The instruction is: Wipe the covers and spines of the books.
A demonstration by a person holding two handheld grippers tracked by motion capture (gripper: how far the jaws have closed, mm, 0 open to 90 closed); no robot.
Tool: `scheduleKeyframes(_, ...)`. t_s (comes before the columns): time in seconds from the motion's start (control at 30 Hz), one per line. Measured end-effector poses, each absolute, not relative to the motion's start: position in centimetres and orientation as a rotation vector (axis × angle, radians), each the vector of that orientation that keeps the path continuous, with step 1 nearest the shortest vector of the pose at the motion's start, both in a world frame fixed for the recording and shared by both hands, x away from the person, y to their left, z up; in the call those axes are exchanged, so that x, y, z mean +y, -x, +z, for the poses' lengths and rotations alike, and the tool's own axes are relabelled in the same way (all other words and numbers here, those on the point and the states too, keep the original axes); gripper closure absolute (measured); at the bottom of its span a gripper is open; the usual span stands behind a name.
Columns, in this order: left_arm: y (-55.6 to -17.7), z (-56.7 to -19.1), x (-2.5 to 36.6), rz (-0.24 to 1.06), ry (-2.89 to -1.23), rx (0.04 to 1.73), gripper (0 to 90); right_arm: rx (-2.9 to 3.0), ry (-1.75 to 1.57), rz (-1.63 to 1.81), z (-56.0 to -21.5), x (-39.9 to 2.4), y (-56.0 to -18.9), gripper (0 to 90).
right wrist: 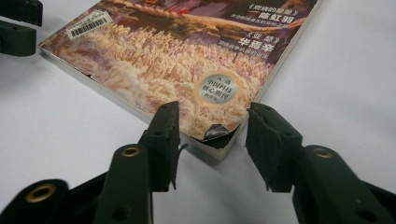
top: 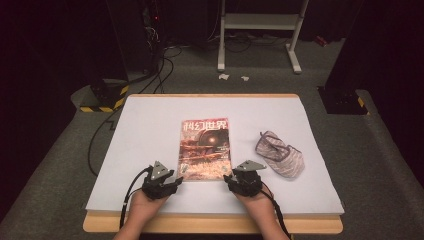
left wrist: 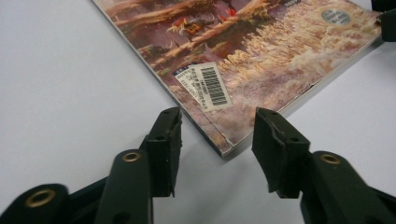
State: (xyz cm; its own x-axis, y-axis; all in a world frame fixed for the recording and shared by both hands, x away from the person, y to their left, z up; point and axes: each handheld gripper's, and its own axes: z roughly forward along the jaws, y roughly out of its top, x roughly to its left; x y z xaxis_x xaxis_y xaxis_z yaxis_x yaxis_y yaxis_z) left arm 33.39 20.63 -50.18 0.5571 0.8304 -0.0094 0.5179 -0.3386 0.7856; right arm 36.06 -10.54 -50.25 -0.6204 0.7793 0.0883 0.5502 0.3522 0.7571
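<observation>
A magazine (top: 205, 149) with a reddish cover lies flat in the middle of the white table (top: 150, 125). My left gripper (top: 176, 182) sits at its near left corner, and my right gripper (top: 229, 179) at its near right corner. In the left gripper view the barcoded corner of the magazine (left wrist: 219, 93) lies between the open jaws of the left gripper (left wrist: 217, 140), apart from both pads. In the right gripper view the torn corner of the magazine (right wrist: 205, 98) lies between the open jaws of the right gripper (right wrist: 212, 137), also untouched.
A striped grey cap (top: 280, 154) lies on the table to the right of the magazine. Beyond the far edge stand a white metal frame (top: 260, 30) and cables on the floor. The person's forearms come in from the near edge.
</observation>
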Motion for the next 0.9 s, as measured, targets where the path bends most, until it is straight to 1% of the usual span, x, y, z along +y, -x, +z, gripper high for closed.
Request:
scheduleKeyframes(0.07,-33.3,-50.0,21.1,0.527,-2.004,1.087,47.3,2.321,-1.174,1.153,-50.1,-10.6,-36.0,50.3)
scheduleKeyframes(0.3,-33.1,-48.7,23.8,0.555,-1.932,1.102,40.8,2.228,-1.143,1.219,-49.2,-11.8,-35.7,39.1)
scheduleKeyframes(0.47,-33.2,-48.2,25.3,0.590,-1.898,1.113,38.7,2.181,-1.151,1.233,-48.8,-12.9,-35.7,36.3)
scheduleKeyframes(0.6,-33.1,-47.8,26.4,0.630,-1.873,1.124,38.6,2.136,-1.169,1.247,-48.3,-14.2,-35.8,35.8)
scheduleKeyframes(0.7,-33.1,-47.3,27.8,0.656,-1.830,1.159,36.6,2.082,-1.185,1.272,-47.6,-15.6,-35.9,35.5)
scheduleKeyframes(0.9,-32.9,-46.8,29.7,0.671,-1.761,1.204,34.3,2.016,-1.216,1.282,-46.9,-17.4,-35.9,35.2)
